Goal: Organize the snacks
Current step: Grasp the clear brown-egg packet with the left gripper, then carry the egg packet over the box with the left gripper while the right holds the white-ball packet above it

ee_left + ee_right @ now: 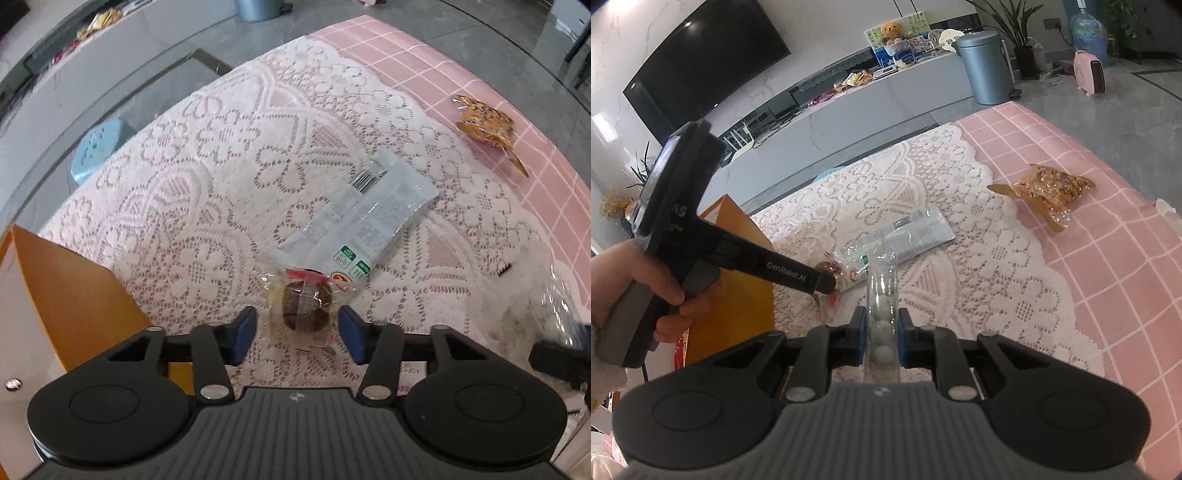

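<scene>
Left gripper (297,334), jaws wide, straddles the wrapped chocolate cake (304,308) lying dead ahead on the lace cloth (184,206) beside the orange box (66,291) (right gripper (881,339) grips a clear tube of white balls (882,317)).
</scene>
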A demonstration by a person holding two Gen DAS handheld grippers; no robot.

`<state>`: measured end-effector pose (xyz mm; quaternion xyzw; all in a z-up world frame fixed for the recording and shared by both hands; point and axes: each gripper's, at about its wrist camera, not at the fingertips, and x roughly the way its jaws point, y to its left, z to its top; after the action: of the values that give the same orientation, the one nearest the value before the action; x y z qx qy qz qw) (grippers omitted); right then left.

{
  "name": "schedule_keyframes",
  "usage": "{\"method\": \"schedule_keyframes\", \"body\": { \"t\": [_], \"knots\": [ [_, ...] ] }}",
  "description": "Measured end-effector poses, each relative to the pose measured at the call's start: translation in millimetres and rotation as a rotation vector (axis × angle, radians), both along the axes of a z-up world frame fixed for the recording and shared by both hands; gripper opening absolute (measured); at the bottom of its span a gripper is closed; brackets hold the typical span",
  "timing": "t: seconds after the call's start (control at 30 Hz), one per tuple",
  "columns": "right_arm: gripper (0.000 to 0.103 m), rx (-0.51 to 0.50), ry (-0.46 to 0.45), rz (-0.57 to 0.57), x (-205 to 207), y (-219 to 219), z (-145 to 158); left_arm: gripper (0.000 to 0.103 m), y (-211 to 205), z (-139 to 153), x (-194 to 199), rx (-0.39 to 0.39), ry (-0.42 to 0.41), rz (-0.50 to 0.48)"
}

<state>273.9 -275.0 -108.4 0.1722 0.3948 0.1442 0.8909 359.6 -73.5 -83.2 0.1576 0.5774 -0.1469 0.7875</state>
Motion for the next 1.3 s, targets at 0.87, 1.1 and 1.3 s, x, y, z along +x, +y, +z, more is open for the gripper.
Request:
{"method": "schedule_keyframes", "body": {
  "t": [0.87,1.1,1.3],
  "knots": [
    [0.013,0.004,-0.068,0.035,-30.2,30.5,42.4,0.035,57.2,110.1,-97.5,-0.323,-0.207,0.074],
    [0.013,0.021,-0.133,0.096,-47.3,63.2,72.4,0.035,101.7,143.5,-142.5,-0.350,-0.279,0.135],
    [0.013,0.050,-0.177,0.173,-58.1,100.5,94.3,0.035,139.3,149.2,-171.9,-0.333,-0.299,0.199]
  ]
}}
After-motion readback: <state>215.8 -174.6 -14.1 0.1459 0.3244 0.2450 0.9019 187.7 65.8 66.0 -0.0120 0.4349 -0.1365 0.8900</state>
